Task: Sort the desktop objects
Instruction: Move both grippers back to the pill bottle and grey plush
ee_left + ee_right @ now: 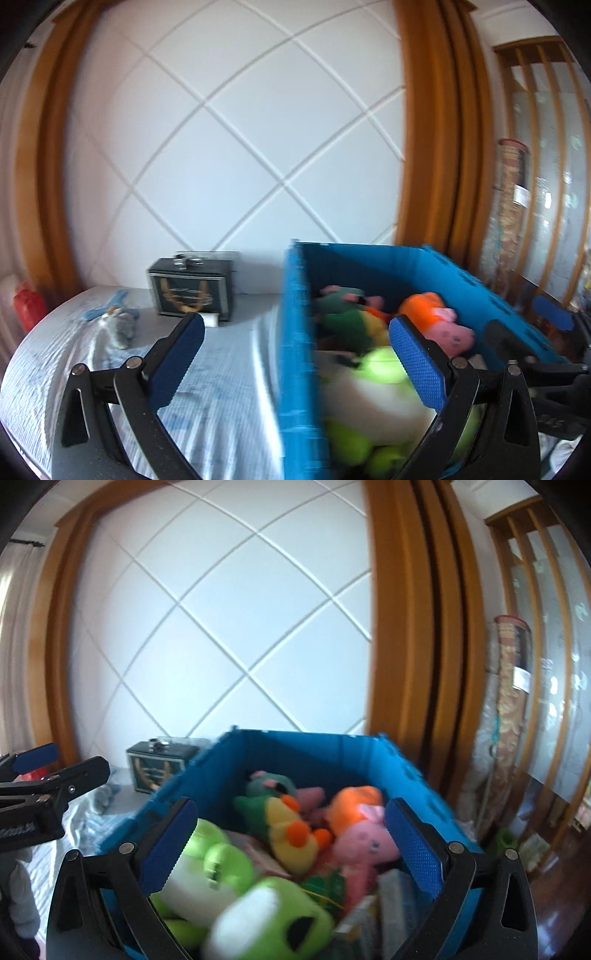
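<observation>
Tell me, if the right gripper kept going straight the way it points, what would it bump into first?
Probably the soft toys in the blue bin: the yellow duck plush lies straight ahead of the open right gripper, though depth is hard to judge.

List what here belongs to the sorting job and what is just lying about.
Job:
- blue bin
- green-and-white plush, pink pig plush and yellow duck plush inside it
- grey plush on the bed sheet
- both tools, open: left, right

Lying about:
- dark box
- rolled mat
- red bag

2 wrist views, sharing blue bin
</observation>
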Demonstrator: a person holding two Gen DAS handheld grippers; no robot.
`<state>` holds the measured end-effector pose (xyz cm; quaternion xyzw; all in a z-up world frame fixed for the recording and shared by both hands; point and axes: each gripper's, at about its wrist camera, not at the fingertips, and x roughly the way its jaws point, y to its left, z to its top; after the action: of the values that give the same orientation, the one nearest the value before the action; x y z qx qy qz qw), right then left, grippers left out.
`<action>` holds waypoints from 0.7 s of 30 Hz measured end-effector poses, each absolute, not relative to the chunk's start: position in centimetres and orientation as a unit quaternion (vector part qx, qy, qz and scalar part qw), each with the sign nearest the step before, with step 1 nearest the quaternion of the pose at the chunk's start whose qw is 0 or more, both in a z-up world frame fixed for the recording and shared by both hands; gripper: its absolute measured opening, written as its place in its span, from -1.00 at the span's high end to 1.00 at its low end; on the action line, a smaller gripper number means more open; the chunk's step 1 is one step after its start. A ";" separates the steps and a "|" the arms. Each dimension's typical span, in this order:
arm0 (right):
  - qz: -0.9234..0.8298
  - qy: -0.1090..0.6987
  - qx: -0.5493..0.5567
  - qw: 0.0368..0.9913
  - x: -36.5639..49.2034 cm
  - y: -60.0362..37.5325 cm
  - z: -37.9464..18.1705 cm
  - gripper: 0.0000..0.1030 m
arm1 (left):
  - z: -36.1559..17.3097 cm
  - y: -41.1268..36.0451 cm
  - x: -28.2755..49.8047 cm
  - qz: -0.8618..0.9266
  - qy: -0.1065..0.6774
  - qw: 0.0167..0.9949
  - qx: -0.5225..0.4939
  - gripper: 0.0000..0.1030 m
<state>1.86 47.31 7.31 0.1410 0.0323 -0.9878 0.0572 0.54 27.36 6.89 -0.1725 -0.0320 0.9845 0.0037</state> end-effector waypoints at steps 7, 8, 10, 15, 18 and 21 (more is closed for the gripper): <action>-0.987 0.046 0.119 0.102 1.2 36.5 8.7 -1.00 | 4.6 14.6 -1.0 0.979 -0.062 -0.052 -0.185 -0.97; -0.987 0.047 0.117 0.101 0.9 34.4 8.9 -1.00 | 4.2 12.5 -1.3 0.978 -0.066 -0.053 -0.189 -0.97; -0.986 0.043 0.119 0.107 0.2 30.9 9.2 -1.00 | 3.5 8.5 -2.0 0.976 -0.071 -0.057 -0.198 -0.97; -0.981 0.015 0.150 0.122 -3.5 21.5 8.6 -1.00 | 1.1 -2.4 -3.9 0.967 -0.078 -0.078 -0.228 -0.97; -0.973 0.007 0.191 0.129 -6.8 16.1 6.9 -1.00 | -0.8 -9.1 -5.3 0.958 -0.083 -0.102 -0.254 -0.97; -0.963 0.001 0.232 0.137 -10.0 11.1 4.9 -1.00 | -3.1 -15.0 -6.7 0.946 -0.091 -0.130 -0.282 -0.97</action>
<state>-9.97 11.14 4.85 0.2317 0.0010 -0.9631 0.1368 -6.74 -15.05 -3.11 -0.2816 -0.0907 0.9463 -0.1302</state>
